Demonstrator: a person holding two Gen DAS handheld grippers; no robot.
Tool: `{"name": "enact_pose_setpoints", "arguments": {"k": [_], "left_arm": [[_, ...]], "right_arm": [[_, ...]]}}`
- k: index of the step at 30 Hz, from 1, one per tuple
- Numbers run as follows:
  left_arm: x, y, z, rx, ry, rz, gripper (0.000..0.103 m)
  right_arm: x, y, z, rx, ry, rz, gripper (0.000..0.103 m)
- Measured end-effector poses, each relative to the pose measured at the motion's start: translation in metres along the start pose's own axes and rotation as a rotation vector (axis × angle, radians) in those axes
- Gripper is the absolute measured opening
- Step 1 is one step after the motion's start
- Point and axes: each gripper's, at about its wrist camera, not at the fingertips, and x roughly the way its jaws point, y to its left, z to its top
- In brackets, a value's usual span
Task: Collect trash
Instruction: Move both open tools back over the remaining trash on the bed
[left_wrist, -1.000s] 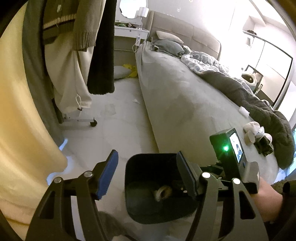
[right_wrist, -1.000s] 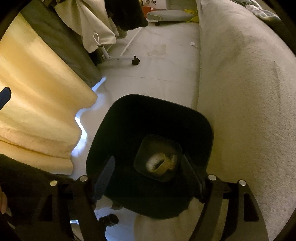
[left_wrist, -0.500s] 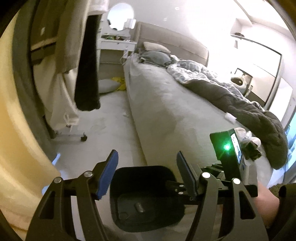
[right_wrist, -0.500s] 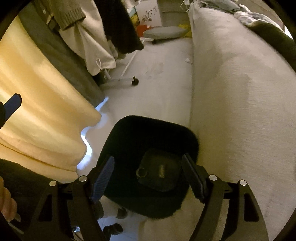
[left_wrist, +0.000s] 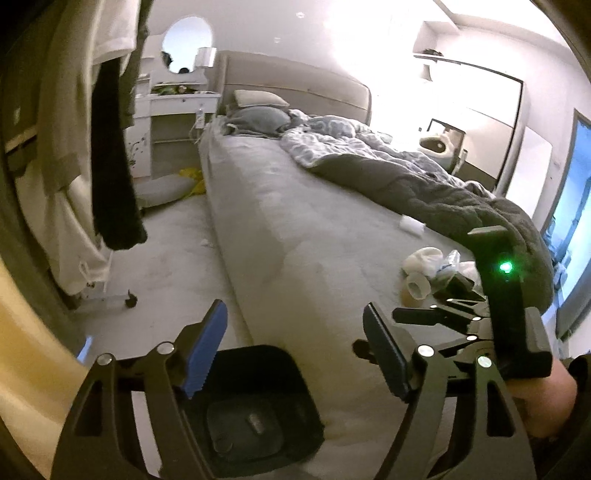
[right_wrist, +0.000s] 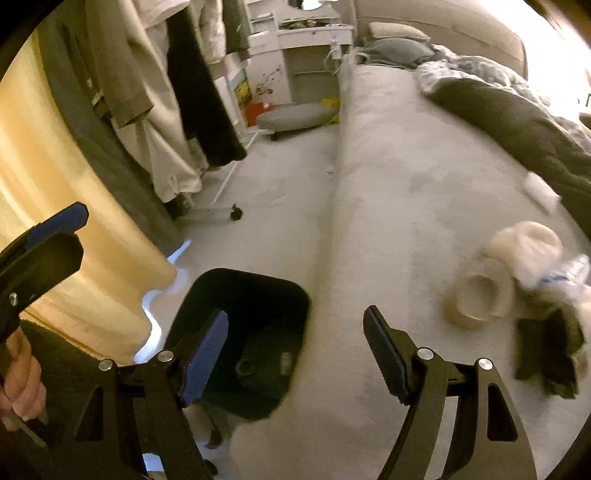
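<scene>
A black trash bin (left_wrist: 255, 410) stands on the floor against the bed's side; it also shows in the right wrist view (right_wrist: 243, 343) with small items at its bottom. A pile of trash lies on the bed: a tape roll (right_wrist: 478, 295), white crumpled cloth or paper (right_wrist: 528, 240), a clear plastic wrapper (right_wrist: 569, 271) and a dark item (right_wrist: 550, 354). The pile shows in the left wrist view (left_wrist: 424, 266). My left gripper (left_wrist: 295, 350) is open and empty above the bin. My right gripper (right_wrist: 295, 350) is open and empty over the bed edge, left of the pile.
The grey bed (left_wrist: 295, 206) fills the right, with a dark blanket (left_wrist: 424, 188) and a small white scrap (left_wrist: 412, 223). Clothes hang on a wheeled rack (left_wrist: 110, 166) at the left. A yellow curtain (right_wrist: 74, 221) is beside the bin. A white dresser (left_wrist: 177, 122) stands at the back.
Both grippers have lifted and tilted up from looking into the bin towards the bed. The tape roll seen in the bin a second ago is no longer visible there.
</scene>
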Motion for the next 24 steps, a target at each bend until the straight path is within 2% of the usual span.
{"name": "enact_pose_setpoints", "arguments": {"k": [10,15,24], "left_arm": [[0.029,-0.027,0.008,0.053,0.012,-0.036,0.084],[0.047,-0.041,0.011,0.097,0.027,-0.050,0.085],[0.077,-0.057,0.010,0.112,0.074,-0.090,0.086]], "right_arm": [[-0.047,-0.039,-0.005,-0.022,-0.107,-0.090,0.077],[-0.058,-0.055,-0.010,-0.020,-0.127,-0.121,0.077],[-0.077,-0.091,-0.013,-0.054,-0.156,-0.153,0.077]]}}
